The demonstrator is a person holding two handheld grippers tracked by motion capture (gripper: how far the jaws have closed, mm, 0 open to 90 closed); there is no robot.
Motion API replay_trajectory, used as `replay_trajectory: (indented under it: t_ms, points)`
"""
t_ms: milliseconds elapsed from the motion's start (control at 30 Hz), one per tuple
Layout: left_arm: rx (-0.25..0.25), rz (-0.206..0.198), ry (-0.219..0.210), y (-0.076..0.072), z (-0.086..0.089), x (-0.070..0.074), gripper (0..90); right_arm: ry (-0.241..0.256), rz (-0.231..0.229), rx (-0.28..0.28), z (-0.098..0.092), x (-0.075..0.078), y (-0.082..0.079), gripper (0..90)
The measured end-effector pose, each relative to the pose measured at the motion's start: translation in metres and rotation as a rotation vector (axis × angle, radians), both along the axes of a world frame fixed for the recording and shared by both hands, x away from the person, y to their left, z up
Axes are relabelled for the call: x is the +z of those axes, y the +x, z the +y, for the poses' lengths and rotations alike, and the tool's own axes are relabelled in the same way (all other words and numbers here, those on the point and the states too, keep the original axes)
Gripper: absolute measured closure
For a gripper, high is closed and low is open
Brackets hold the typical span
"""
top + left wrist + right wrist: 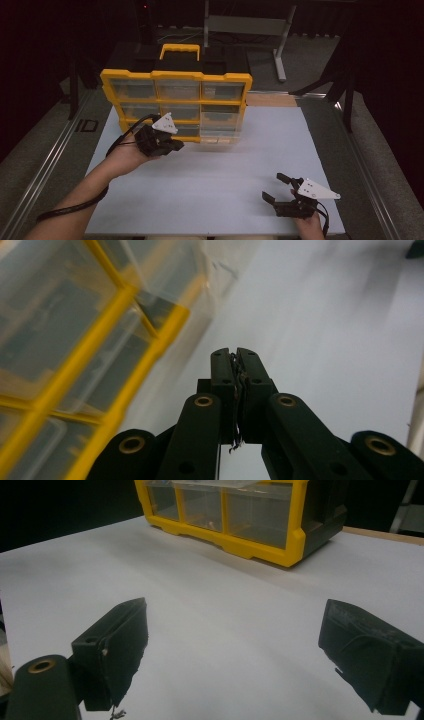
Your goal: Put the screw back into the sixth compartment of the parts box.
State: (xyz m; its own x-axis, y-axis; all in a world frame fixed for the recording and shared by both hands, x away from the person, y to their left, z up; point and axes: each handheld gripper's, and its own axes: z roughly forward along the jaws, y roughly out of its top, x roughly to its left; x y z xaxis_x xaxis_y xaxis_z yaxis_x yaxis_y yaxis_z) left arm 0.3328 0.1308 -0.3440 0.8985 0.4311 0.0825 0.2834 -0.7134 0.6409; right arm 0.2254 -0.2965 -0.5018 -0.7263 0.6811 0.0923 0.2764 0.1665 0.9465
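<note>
A yellow organizer case (176, 91) with clear compartments stands upright at the back left of the white table (230, 165); its yellow handle (179, 48) points up. My left gripper (178, 146) is shut just in front of the case's lower edge. In the left gripper view its jaws (235, 354) are pressed together, with nothing held, beside the case (75, 340). My right gripper (273, 186) stands open near the table's front right corner. The right gripper view has its jaws (235, 615) wide apart over bare table, with the case (235, 510) far ahead.
A clear bin (220, 134) juts out at the case's lower right. Black boxes (215, 56) sit behind the case. A grey metal stand (281, 47) rises beyond the table. A wooden strip (272, 99) lines the far right edge.
</note>
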Motion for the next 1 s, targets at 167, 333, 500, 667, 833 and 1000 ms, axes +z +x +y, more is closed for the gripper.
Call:
replay_trajectory:
  t_ms: [167,333,500,667,833,1000]
  points:
    - [0.012,-0.027,-0.013,0.006,-0.004,0.018,88.4,-0.006,0.002,0.002,0.001,0.0,0.0,12.4]
    - [0.013,-0.043,-0.036,0.013,-0.013,0.032,88.4,-0.009,0.002,0.002,0.001,0.0,0.0,12.4]
    - [0.015,-0.066,-0.045,0.019,-0.022,0.044,88.4,-0.009,0.002,0.003,0.0,-0.001,0.0,12.4]
    - [0.034,-0.077,-0.07,0.026,-0.03,0.052,88.4,-0.008,0.001,0.004,0.001,0.0,0.0,12.4]
    - [0.062,-0.069,-0.093,0.034,-0.039,0.057,88.3,-0.008,-0.001,0.003,0.0,0.0,0.0,12.4]
    - [0.076,-0.056,-0.132,0.041,-0.048,0.058,88.3,-0.006,-0.002,0.001,0.0,0.0,0.0,12.4]
